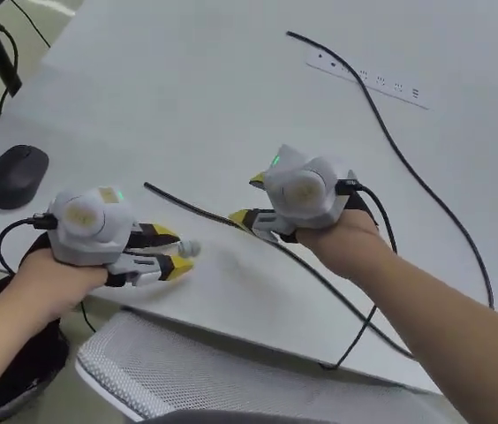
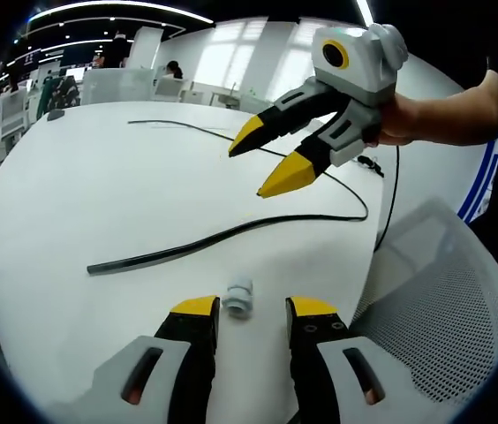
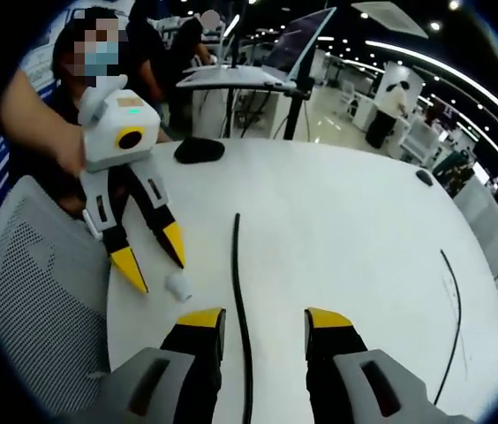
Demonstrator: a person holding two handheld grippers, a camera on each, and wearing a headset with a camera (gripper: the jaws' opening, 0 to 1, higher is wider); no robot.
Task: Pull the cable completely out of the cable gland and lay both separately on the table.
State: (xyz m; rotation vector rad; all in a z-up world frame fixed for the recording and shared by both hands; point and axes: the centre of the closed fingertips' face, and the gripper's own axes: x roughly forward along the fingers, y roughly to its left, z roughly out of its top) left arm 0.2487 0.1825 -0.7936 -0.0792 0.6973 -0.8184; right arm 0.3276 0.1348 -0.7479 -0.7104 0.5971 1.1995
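Puts gland [image 2: 238,296] just off the tips of open, empty left fingers [image 2: 198,306] on the surface [image 1: 187,106] — cable [image 3: 237,274] apart, running lengthwise between open, empty right fingers [image 3: 200,320].

Smooth, matt finish with faint sheen noted on white flat bench [image 1: 187,97]. Matt, rubbery sheath seen on thin black cable [image 2: 231,231]. Smooth plastic judged for small pale-grey cable gland [image 2: 238,296]. Grey moulded plastic shells and yellow-capped black jaws seen on left tool [image 3: 156,269] and right tool [image 2: 251,170]. Matt plastic noted on black rounded computer mouse [image 1: 15,175]. Open mesh cloth seen on pale chair back [image 1: 143,362].
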